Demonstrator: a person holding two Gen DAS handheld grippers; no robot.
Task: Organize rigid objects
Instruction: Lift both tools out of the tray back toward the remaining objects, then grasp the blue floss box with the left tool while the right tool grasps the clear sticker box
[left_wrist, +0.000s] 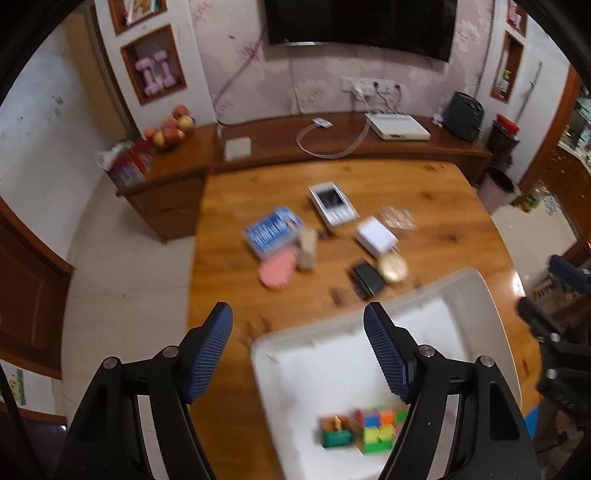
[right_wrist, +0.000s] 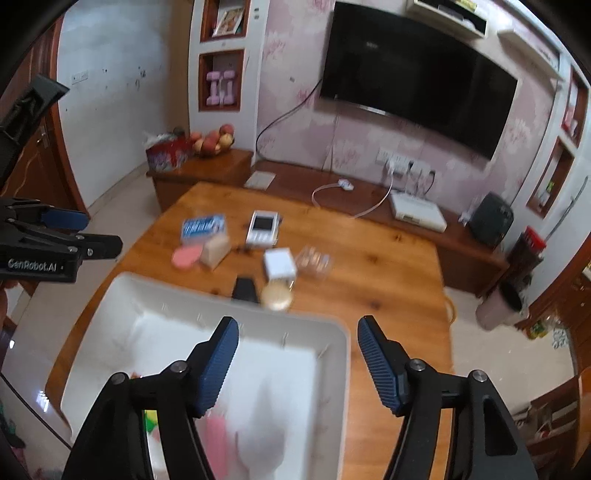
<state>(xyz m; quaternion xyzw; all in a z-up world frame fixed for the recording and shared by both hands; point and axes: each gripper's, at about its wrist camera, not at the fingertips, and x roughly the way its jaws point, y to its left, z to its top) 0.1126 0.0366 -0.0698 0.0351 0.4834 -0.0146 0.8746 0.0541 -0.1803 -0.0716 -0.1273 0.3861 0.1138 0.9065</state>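
Both claws, L (left_wrist: 298, 350) & R (right_wrist: 298, 363), gape empty above white bin (left_wrist: 491, 295) w/ colour cube (left_wrist: 376, 430) inside.

Glossy wooden table (left_wrist: 461, 206) (smooth white plastic bin (left_wrist: 491, 317))

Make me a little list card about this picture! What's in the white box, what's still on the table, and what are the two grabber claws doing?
surface: wooden table
container: white bin, near edge of table
in the bin: colourful cube puzzle, small green box
still on table: blue box, pink oval thing, white device with a screen, white box, black case, round gold tin
left gripper: open, holding nothing
right gripper: open, nothing between its fingers
picture quality: blurry
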